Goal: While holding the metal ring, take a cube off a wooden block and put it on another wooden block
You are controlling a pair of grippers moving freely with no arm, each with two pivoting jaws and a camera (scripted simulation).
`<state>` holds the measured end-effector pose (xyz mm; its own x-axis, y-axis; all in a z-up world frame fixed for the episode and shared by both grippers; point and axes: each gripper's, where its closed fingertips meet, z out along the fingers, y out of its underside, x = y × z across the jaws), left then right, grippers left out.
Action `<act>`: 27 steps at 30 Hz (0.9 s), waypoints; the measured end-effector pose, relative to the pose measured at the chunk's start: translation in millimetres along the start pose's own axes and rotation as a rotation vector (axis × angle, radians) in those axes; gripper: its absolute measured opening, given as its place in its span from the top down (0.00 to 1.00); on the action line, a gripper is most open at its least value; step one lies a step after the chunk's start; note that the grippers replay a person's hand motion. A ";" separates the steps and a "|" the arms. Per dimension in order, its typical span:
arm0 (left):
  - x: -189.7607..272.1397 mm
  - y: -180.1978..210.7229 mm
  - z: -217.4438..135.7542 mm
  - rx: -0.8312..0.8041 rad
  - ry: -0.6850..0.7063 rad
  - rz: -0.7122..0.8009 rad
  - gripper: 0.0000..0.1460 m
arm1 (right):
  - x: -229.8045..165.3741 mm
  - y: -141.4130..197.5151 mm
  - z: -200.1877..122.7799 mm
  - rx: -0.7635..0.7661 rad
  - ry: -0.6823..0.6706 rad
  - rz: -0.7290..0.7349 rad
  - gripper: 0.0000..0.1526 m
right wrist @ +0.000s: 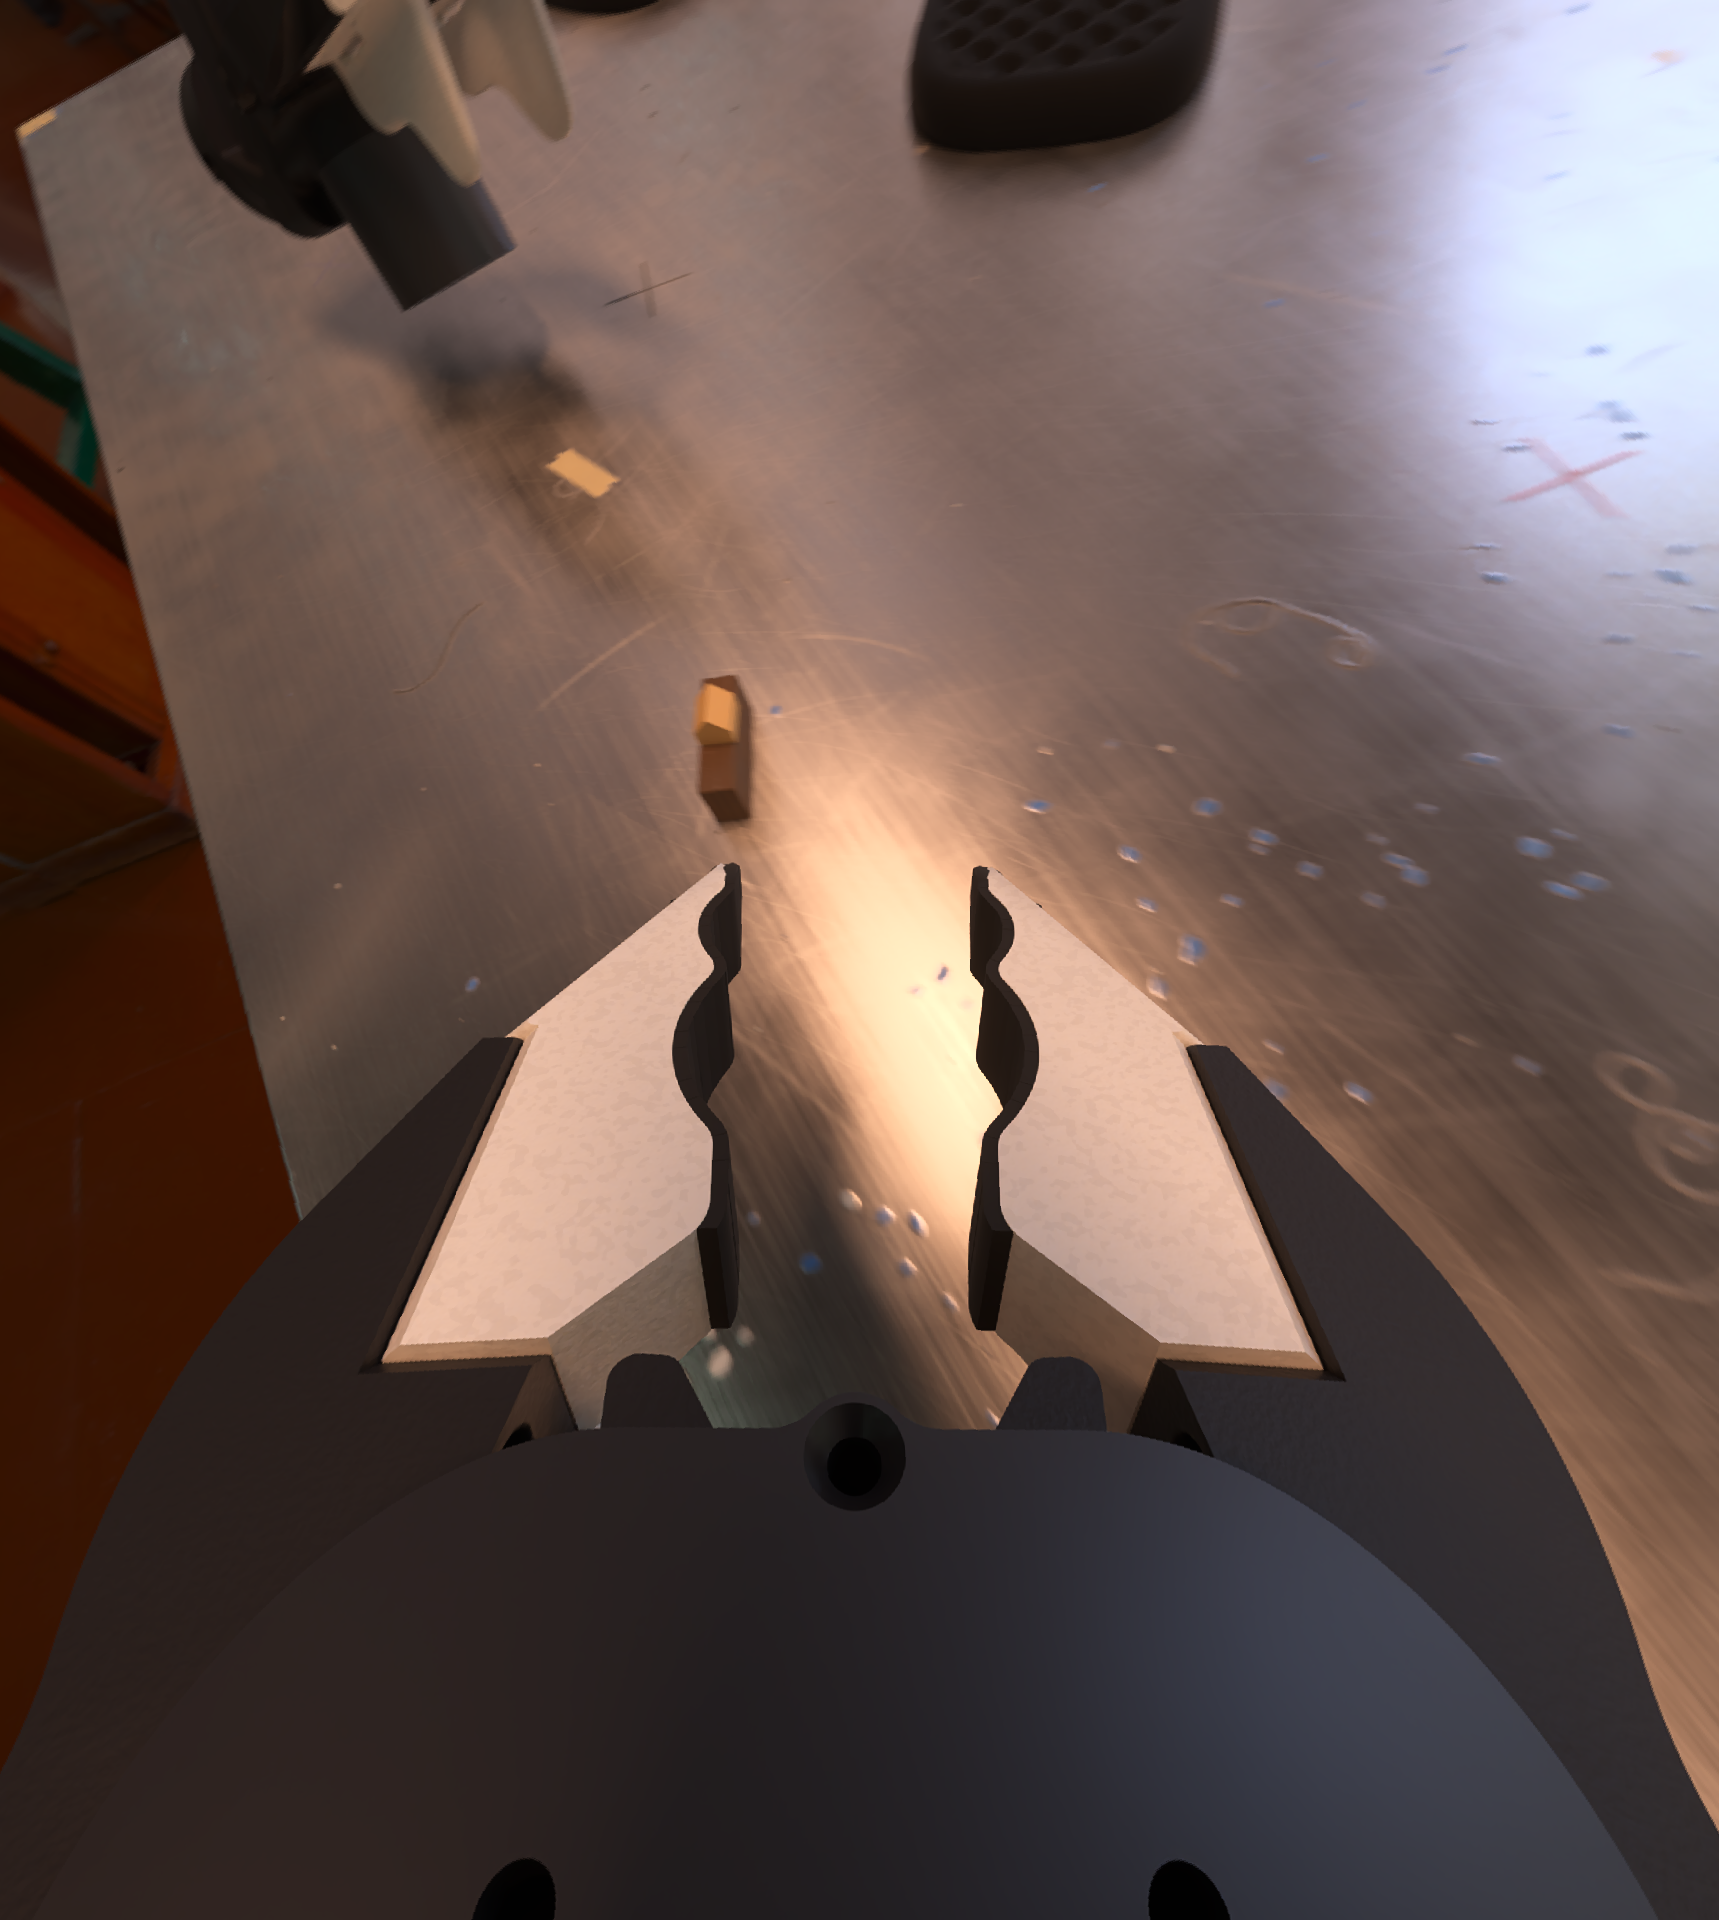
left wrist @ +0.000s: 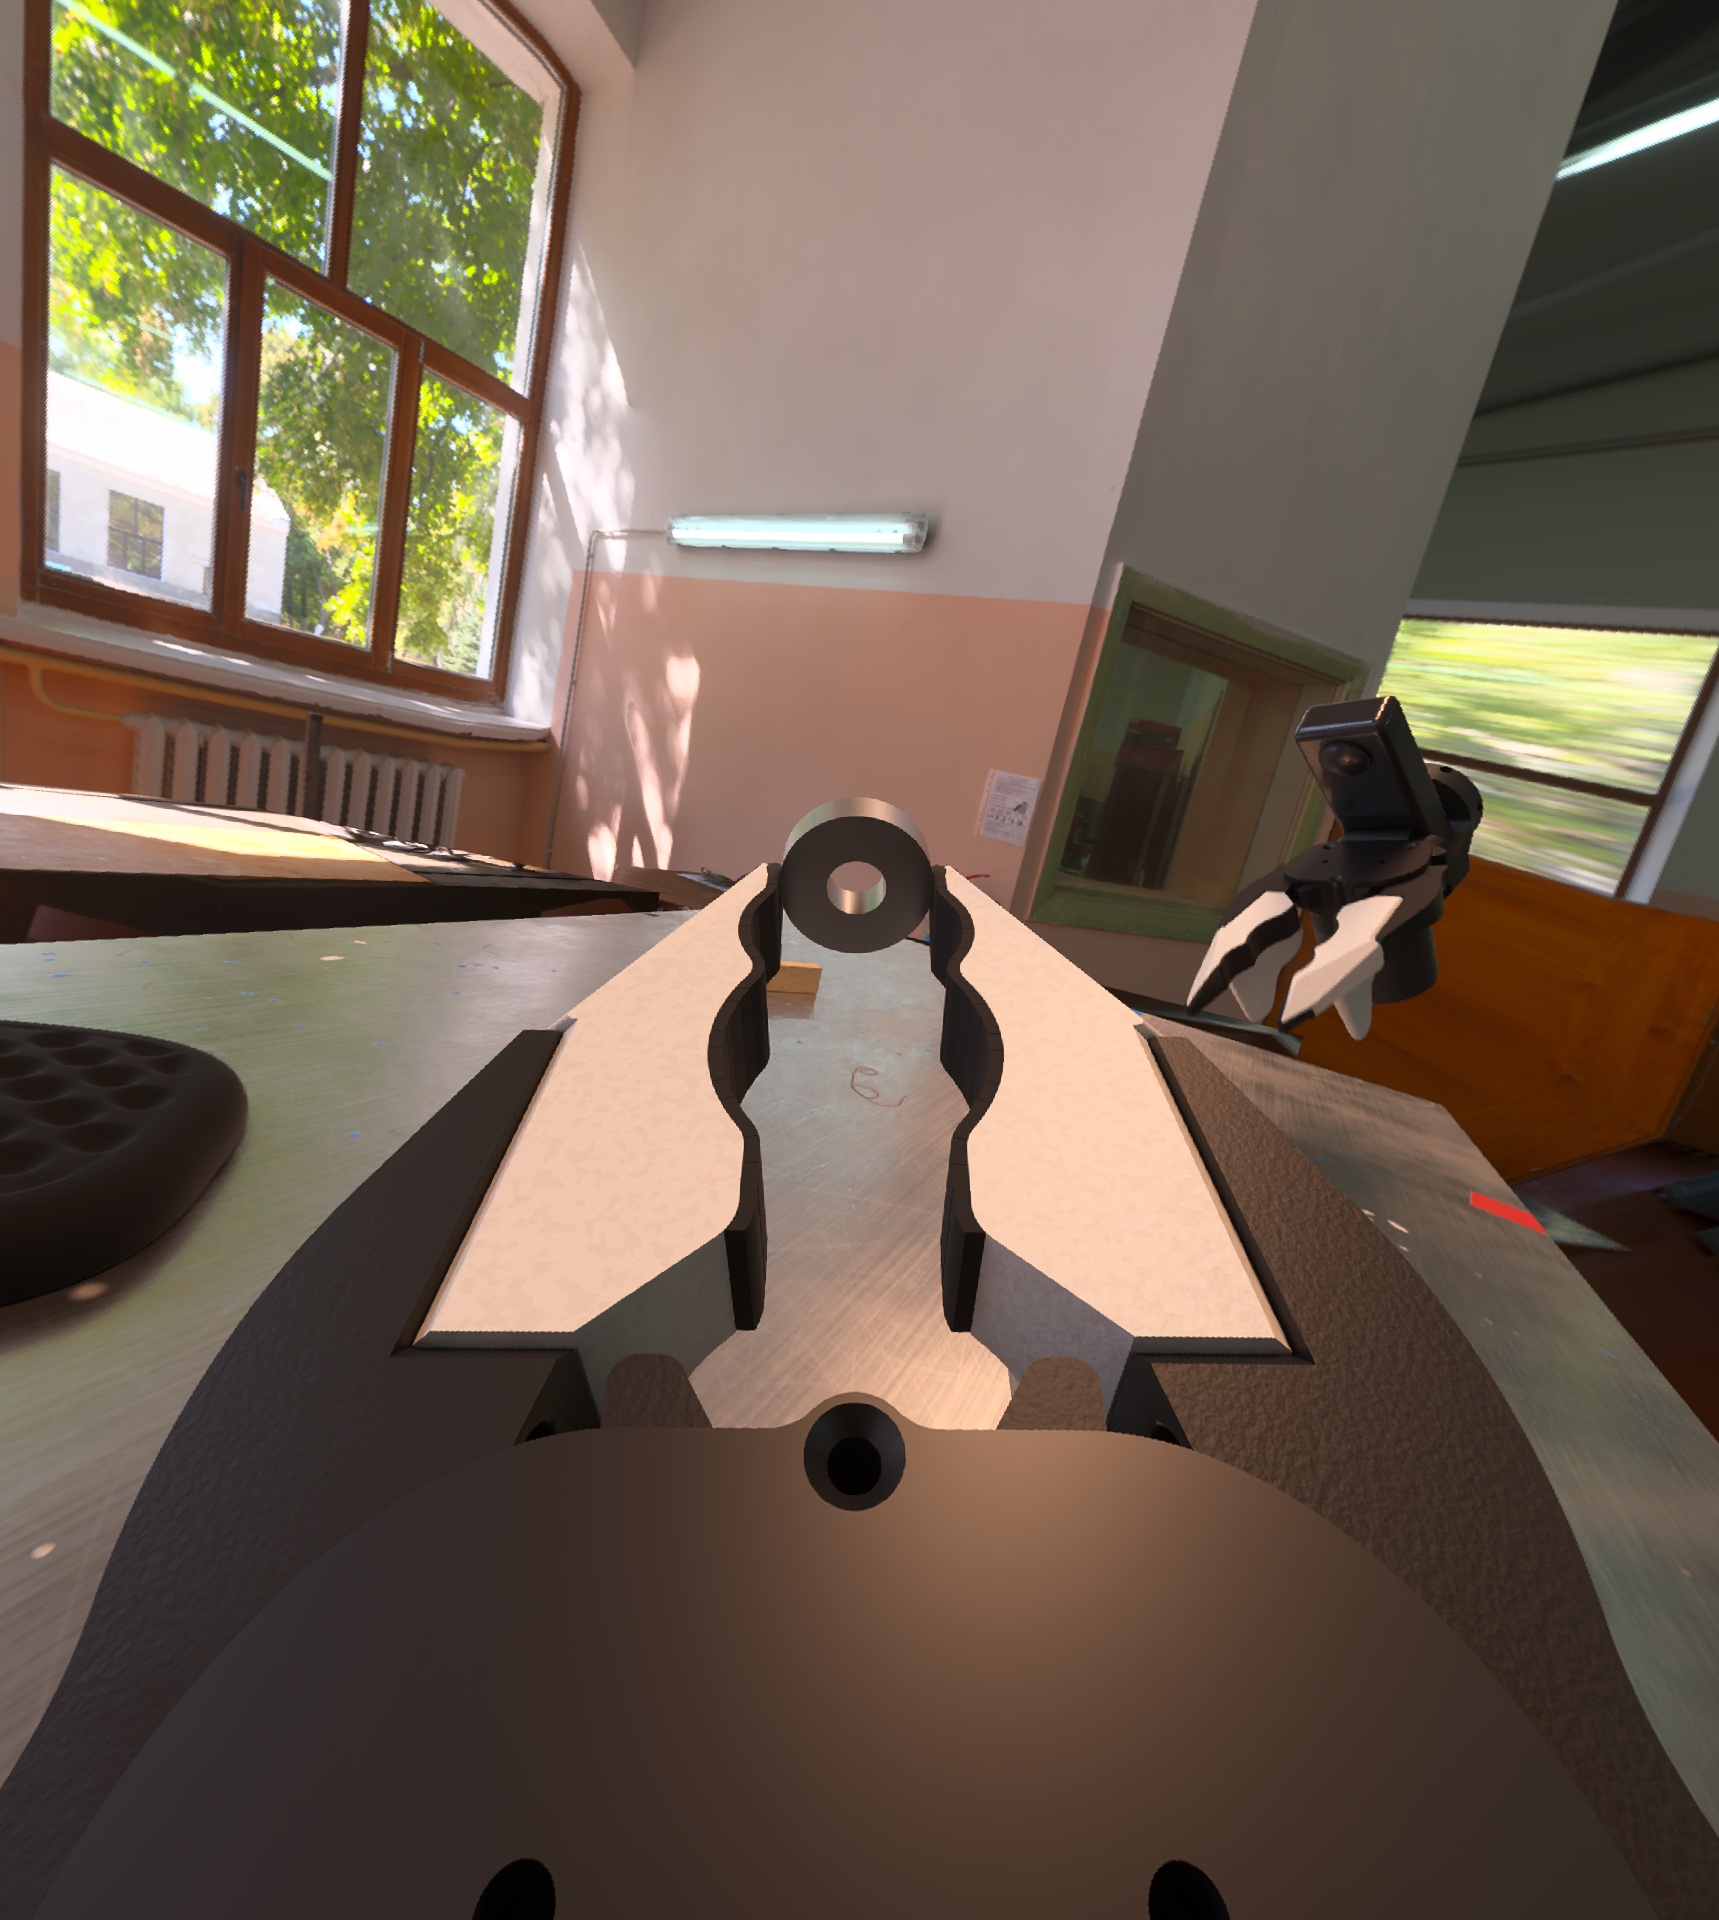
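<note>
Ring: thick dark grey metal ring (left wrist: 855,888) pinched upright at fingertips of left gripper (left wrist: 855,904), above scratched steel table (left wrist: 315,1039). Right gripper (right wrist: 853,883) spread apart, holding nothing, hovering near small yellow cube (right wrist: 717,711) atop brown wooden block (right wrist: 725,779). Second, pale flat wooden block (right wrist: 582,473) farther off. Black dimpled pad (right wrist: 1063,68) at table's far side.
</note>
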<state>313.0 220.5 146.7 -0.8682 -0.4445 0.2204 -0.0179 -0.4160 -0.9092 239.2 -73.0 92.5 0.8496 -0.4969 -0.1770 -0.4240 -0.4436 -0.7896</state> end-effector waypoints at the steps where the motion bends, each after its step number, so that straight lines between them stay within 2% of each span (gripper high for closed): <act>1: -0.9 1.2 3.8 0.002 0.002 -0.008 0.81 | 9.7 -1.5 -12.7 0.005 0.021 0.007 0.71; 5: -2.1 4.6 13.2 -0.002 0.010 -0.017 0.81 | 51.9 -12.9 -53.9 0.008 0.100 -0.003 0.71; 9: -1.1 6.9 16.5 -0.015 0.019 -0.011 0.81 | 100.0 -27.0 -73.3 -0.026 0.168 -0.039 0.74; 18: -2.2 6.9 16.8 -0.015 0.022 -0.023 0.81 | 204.8 -49.4 -84.9 -0.096 0.301 -0.067 0.85; 27: -4.3 7.3 18.4 -0.015 0.023 -0.036 0.81 | 253.7 -49.0 -86.4 -0.154 0.372 -0.078 0.85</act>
<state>325.7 204.8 145.6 -0.8779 -0.4114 0.2449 -0.0565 -0.4190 -0.9062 448.3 -241.8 137.0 0.7216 -0.6806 0.1272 -0.4283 -0.5832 -0.6903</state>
